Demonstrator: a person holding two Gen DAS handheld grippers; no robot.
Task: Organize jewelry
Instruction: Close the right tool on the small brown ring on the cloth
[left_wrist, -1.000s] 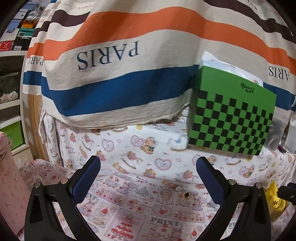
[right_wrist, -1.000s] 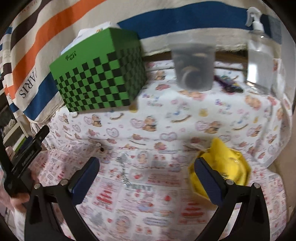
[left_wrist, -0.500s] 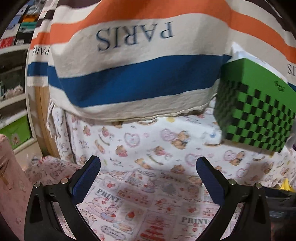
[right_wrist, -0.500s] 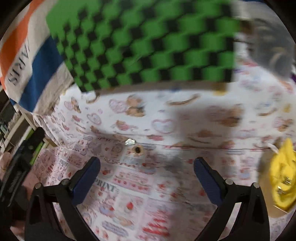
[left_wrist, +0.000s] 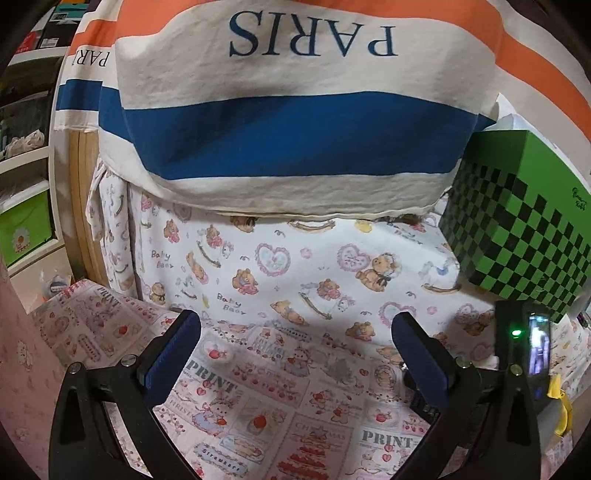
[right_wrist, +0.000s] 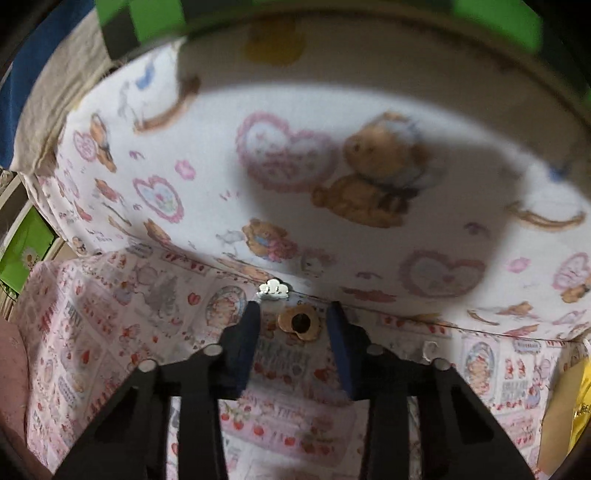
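Right claw (right_wrist: 293, 314) is seen lowered close over the worktop, its blue fingers (right_wrist: 247, 339) narrowed but not closed, with a gold flower-shaped ring (right_wrist: 300, 323) lying between the tips; whether the pads touch the ring cannot be told. A small silver cloud-shaped charm (right_wrist: 273, 289) lies just beyond the left fingertip, on the seam where the pink printed cloth (right_wrist: 92, 332) meets the white teddy-bear cloth (right_wrist: 221, 155). A green-and-black checkered box (right_wrist: 125, 26) is glimpsed, blurred, at the far edge. Something yellow (right_wrist: 581, 402) is cut off at the right border.

Left claw (left_wrist: 295, 332) is held wide apart and empty above the pink printed cloth (left_wrist: 258, 398). Beyond it the teddy-bear cloth (left_wrist: 295, 266) is spread, the checkered box (left_wrist: 517, 229) stands to the right, and a striped fabric marked PARIS (left_wrist: 295, 122) hangs behind. The other tool's black body (left_wrist: 522, 350), with a green light, is seen at right.
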